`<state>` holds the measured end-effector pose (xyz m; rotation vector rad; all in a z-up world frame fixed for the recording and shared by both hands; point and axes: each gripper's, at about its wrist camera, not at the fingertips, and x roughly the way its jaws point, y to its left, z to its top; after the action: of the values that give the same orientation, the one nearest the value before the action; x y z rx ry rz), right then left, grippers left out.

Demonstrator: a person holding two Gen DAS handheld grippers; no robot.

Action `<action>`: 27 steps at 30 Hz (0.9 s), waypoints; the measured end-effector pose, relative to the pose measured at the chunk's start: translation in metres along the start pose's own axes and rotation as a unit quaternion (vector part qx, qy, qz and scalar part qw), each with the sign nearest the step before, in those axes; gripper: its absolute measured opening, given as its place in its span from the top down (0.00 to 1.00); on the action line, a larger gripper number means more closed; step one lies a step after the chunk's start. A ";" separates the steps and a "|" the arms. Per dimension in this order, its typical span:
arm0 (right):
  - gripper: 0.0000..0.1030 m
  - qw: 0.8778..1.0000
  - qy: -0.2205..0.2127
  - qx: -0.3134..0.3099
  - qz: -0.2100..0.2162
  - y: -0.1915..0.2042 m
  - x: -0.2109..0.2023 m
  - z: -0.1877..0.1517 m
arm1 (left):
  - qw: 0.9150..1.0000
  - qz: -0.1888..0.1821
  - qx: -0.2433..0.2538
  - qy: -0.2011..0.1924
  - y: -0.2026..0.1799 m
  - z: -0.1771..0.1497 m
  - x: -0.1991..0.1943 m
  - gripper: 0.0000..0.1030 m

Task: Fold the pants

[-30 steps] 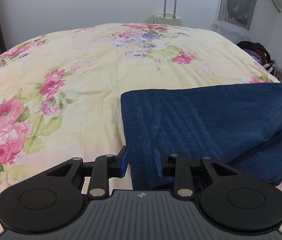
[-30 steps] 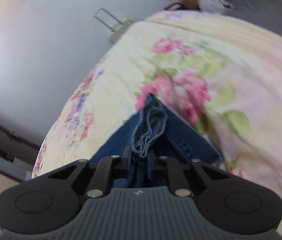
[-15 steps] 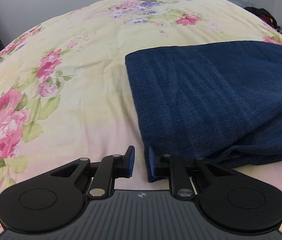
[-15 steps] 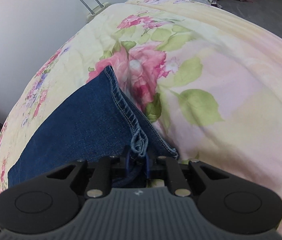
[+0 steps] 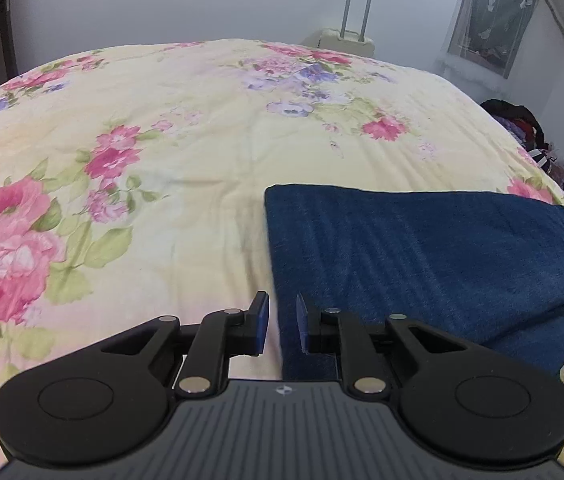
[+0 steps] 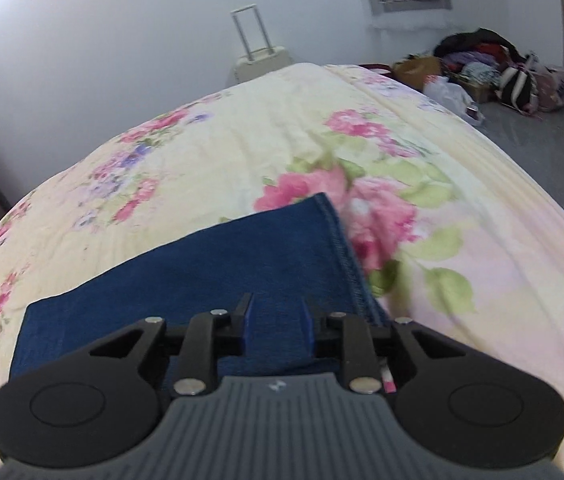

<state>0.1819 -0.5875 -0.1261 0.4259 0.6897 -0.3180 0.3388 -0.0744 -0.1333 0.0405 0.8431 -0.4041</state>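
The pants [image 5: 422,256] lay folded into a flat blue block on the flowered bedspread [image 5: 186,168], toward the near right part of the bed. Only the left wrist view showed their folded left edge, running straight away from the camera, with a wide stretch of bare bedspread beyond it to the left and ahead of it toward the far wall. Only the right wrist view showed the stitched hem [image 6: 340,240] on the pants' right side, and past it the bedspread falling to the bed's right edge and the grey floor [image 6: 538,128].

The left gripper [image 5: 282,326] hung just over the near left corner of the pants, its blue pads a narrow gap apart; the cloth edge showed below that gap, and no pad was seen pressing on it, so nothing was held. The right gripper [image 6: 278,326] was above the near part of the pants, its jaws opening, with denim visible under the gap but not pinched between the pads.

Beyond the bed's far end stood a pale suitcase [image 5: 348,38] with its handle pulled up, against the white wall. On the floor to the right of the bed sat a heap of clothes and bags [image 6: 482,68]; what the bags contained could not be told.
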 end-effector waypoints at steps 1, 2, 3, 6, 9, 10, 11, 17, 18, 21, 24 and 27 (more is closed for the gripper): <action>0.79 1.000 0.001 -0.011 0.004 0.009 0.006 0.001 | 1.000 -0.008 0.001 -0.001 -0.004 0.002 0.005 0.81; 0.79 1.000 0.002 -0.019 0.006 0.017 0.012 0.001 | 1.000 -0.013 0.004 0.001 -0.009 0.002 0.011 0.81; 0.78 1.000 0.005 -0.025 0.006 0.023 0.020 0.001 | 1.000 -0.017 0.009 0.004 -0.013 0.000 0.017 0.81; 0.77 0.999 0.019 -0.036 -0.009 0.031 0.045 -0.006 | 0.998 -0.014 0.030 0.048 -0.019 -0.017 0.043 0.81; 0.85 0.999 0.047 -0.018 -0.021 0.018 0.074 -0.024 | 0.995 -0.006 0.053 0.081 -0.015 -0.041 0.060 0.85; 0.89 0.998 0.050 -0.014 -0.018 0.012 0.083 -0.030 | 0.995 -0.011 0.043 0.086 -0.010 -0.044 0.061 0.86; 0.92 0.999 0.050 -0.009 -0.016 0.009 0.087 -0.033 | 0.995 -0.017 0.034 0.088 -0.006 -0.046 0.059 0.87; 0.96 0.999 0.053 0.003 -0.010 -0.001 0.091 -0.036 | 0.991 -0.007 0.058 0.123 -0.005 -0.040 0.038 0.90; 0.96 0.998 0.056 0.001 -0.011 -0.001 0.090 -0.035 | 0.990 -0.009 0.062 0.125 -0.004 -0.038 0.035 0.90; 0.96 0.998 0.065 -0.006 -0.015 0.001 0.082 -0.034 | 0.994 -0.016 0.046 0.095 0.007 -0.023 0.026 0.90; 0.78 0.998 0.059 -0.015 -0.004 0.003 0.067 -0.032 | 0.998 -0.016 0.024 0.058 0.013 0.000 0.029 0.89; 0.54 0.999 0.040 0.023 0.011 -0.008 0.044 -0.029 | 0.999 -0.026 0.020 0.028 0.005 0.018 0.038 0.89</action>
<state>0.1948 -0.5867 -0.1778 0.4924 0.7564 -0.2975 0.3764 -0.0856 -0.1497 0.0675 0.8923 -0.4702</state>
